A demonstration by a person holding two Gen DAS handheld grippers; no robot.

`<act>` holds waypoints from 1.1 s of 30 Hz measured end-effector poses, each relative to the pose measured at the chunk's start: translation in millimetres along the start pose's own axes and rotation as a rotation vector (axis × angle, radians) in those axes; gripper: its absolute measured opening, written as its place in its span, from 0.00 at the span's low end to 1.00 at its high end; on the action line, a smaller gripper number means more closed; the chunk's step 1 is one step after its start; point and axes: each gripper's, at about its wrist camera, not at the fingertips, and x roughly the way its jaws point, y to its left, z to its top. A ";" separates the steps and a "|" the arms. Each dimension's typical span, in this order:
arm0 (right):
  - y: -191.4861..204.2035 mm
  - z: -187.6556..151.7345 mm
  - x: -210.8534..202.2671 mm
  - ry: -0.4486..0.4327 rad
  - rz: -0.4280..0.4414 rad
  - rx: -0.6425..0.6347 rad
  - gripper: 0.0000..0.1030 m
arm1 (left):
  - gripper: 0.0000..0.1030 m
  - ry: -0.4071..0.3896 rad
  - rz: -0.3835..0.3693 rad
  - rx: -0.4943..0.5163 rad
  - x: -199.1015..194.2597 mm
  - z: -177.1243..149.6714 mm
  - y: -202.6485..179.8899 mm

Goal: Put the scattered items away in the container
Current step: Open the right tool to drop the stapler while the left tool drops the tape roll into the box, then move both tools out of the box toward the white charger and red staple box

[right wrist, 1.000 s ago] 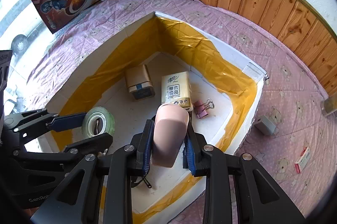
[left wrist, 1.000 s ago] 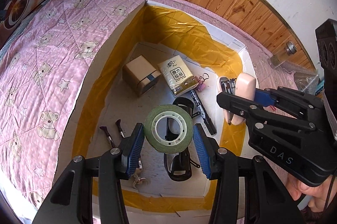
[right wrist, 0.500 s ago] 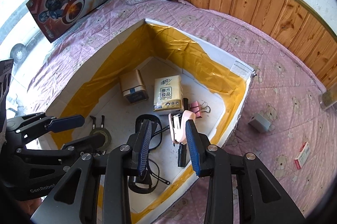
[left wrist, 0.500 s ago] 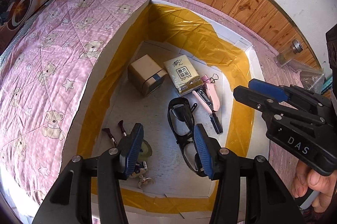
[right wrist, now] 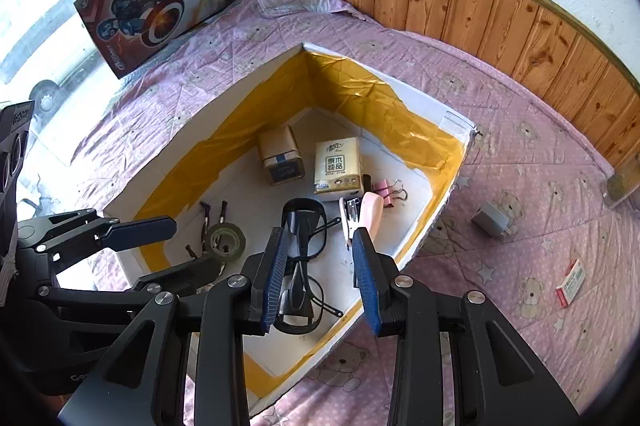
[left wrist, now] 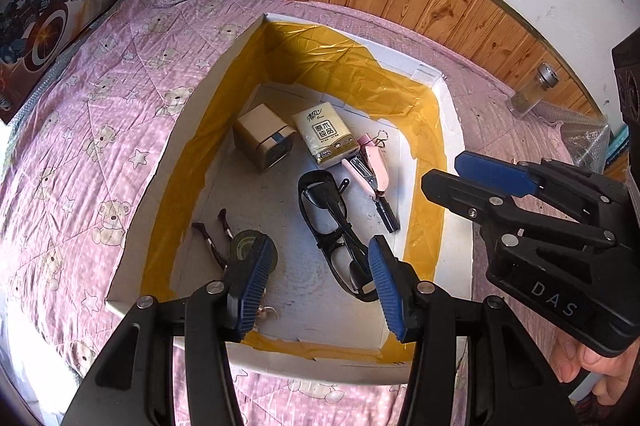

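Both grippers empty, jaws spread wide, above the white foam box lined with yellow tape [left wrist: 450,129]: left gripper [left wrist: 316,286] over the near end, right gripper [right wrist: 322,274] above the near right wall.

Already inside on the box floor: roll of green tape [left wrist: 252,250] lying on a pair of dark-handled pliers [left wrist: 208,238], black-framed glasses [left wrist: 332,222], pink stapler [left wrist: 368,165] resting over a black marker [left wrist: 386,214], pink binder clip [right wrist: 390,191], yellow tissue pack [left wrist: 326,137], small tan cardboard box [left wrist: 264,141].

Still out on the pink bear-print quilt [right wrist: 540,185]: grey charger plug [right wrist: 492,222] and small red-and-white carton [right wrist: 570,282], both well apart from the box on its right.

Risks, as judgement: quilt soft and wrinkled, so a low flat carton likely to slide or get fabric pinched with it. Foam wall thin, easily knocked or dented by a finger on the way out. Glasses open and loose, prone to scratching if more is dropped on top.

Hard to make out: small metal piece by the near wall, half hidden behind the left finger [left wrist: 250,290]. Glass jar [left wrist: 532,93] at the wooden panelling, unclear whether part of the job. Carton print unreadable.
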 end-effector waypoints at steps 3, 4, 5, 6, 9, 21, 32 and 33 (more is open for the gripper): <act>2.1 -3.6 -6.6 -0.006 -0.004 -0.006 0.35 | 0.50 -0.008 0.000 0.009 -6.9 -5.4 -5.3; 2.3 -4.6 -8.6 -0.008 -0.005 -0.006 0.35 | 0.50 -0.011 -0.001 0.011 -9.2 -6.9 -6.8; 2.5 -5.9 -10.3 -0.009 -0.004 -0.006 0.35 | 0.50 -0.011 -0.002 0.012 -10.6 -8.8 -8.5; 2.8 -7.1 -12.2 -0.012 -0.005 -0.005 0.35 | 0.50 -0.012 -0.002 0.014 -12.0 -10.3 -9.8; 3.9 -10.7 -18.3 -0.021 -0.003 -0.002 0.35 | 0.50 -0.018 -0.004 0.017 -16.7 -14.6 -13.4; 2.1 -48.7 -60.0 -0.112 0.067 0.063 0.35 | 0.50 -0.057 0.007 0.051 -40.4 -33.7 -30.5; -84.0 -116.3 -96.9 -0.191 0.044 0.315 0.35 | 0.52 -0.153 -0.056 0.237 -54.8 -53.2 -102.7; -95.5 -121.4 -97.4 -0.191 0.036 0.342 0.35 | 0.55 -0.149 -0.063 0.251 -51.3 -53.1 -111.2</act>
